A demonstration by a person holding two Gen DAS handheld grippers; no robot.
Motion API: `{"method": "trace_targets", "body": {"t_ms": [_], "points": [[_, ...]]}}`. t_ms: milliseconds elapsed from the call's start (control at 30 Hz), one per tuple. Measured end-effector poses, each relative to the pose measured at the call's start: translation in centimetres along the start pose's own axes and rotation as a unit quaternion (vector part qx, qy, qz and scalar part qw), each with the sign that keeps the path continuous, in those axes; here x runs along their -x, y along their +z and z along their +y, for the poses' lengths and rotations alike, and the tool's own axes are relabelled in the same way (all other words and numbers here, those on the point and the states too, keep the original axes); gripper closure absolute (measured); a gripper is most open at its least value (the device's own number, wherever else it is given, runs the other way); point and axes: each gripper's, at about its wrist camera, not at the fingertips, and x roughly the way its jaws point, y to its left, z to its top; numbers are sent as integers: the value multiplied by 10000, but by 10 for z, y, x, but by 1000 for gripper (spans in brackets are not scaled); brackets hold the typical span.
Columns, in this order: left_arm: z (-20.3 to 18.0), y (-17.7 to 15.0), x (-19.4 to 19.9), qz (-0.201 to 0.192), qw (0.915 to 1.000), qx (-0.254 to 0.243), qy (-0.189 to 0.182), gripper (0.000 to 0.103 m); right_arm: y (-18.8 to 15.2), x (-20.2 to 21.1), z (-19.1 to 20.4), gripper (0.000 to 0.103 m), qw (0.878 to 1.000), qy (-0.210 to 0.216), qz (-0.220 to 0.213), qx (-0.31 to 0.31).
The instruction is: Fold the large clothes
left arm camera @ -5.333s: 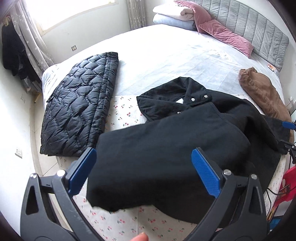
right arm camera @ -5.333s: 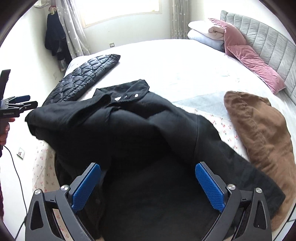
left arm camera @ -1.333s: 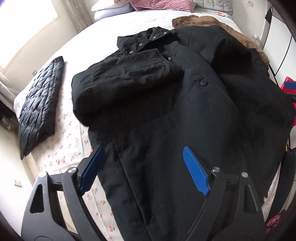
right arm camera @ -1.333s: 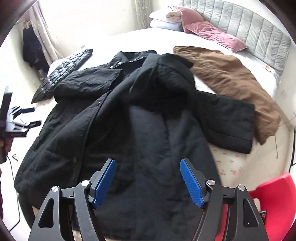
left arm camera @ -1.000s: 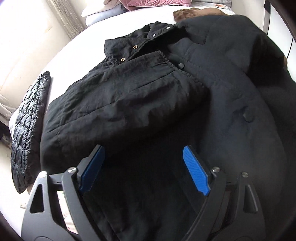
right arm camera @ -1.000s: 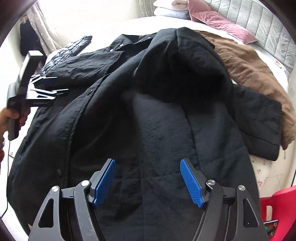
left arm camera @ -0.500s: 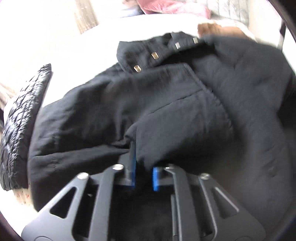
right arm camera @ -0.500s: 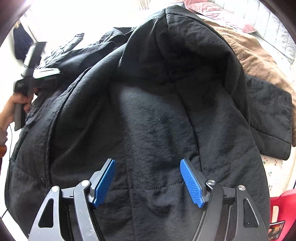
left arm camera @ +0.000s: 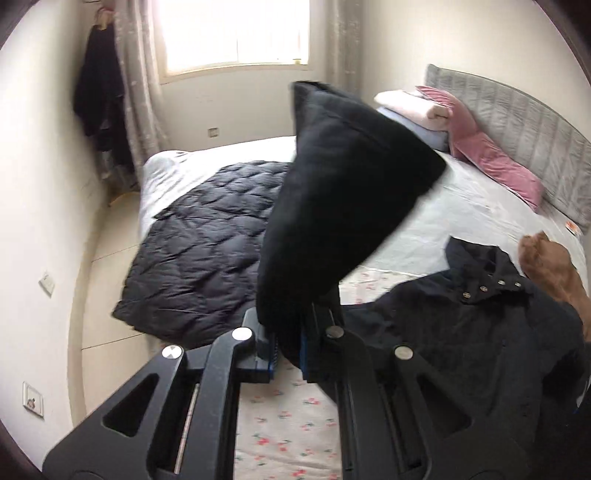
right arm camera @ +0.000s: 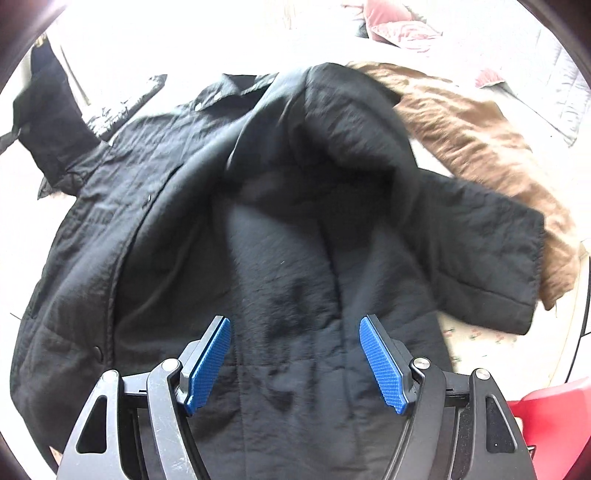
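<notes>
The left gripper (left arm camera: 287, 349) is clamped on a black sleeve (left arm camera: 332, 206) of the coat (right arm camera: 258, 221), and the sleeve stands lifted above the bed (left arm camera: 461, 199), fanning upward from the blue pads (left arm camera: 303, 350). Just behind it on the bed lies a quilted jacket (left arm camera: 199, 251), spread flat toward the window (left arm camera: 236, 33). To the right of the gripper the rest of the coat lies on the flowered sheet (left arm camera: 284, 421), its snap collar (left arm camera: 487, 273) touching a brown garment (left arm camera: 554, 269). Pink pillows (left arm camera: 491, 155) lean against the grey headboard (left arm camera: 517, 122). The right gripper (right arm camera: 295, 363) hangs over the coat's lower body with its jaws wide apart, holding nothing. From this view the coat covers most of the bed, one short sleeve (right arm camera: 491, 254) laid out to the right over the brown garment, and a red object (right arm camera: 554, 413) shows at the lower right edge.
</notes>
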Motion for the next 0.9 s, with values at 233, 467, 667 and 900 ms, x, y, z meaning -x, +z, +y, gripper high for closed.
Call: {"method": "trace_targets", "body": {"t_ms": [233,467,667,900], "points": [[93,-45,-29,813,9826,984,1347,49,9,20,-71,30,9960,-646,-62,-612],[47,-81,-8,839,9926,600,639,32,24,11,-193,30,9764,-1353,-29,-1682],[-22,-104,10,934,9949,121,-347,18,29,-22,-253,30,9716,-1202,-149,-2032],[-109,-138,2,1539,9785,-210,-1360,15,35,-73,-266,35,9700,-889,-216,-2254]]}}
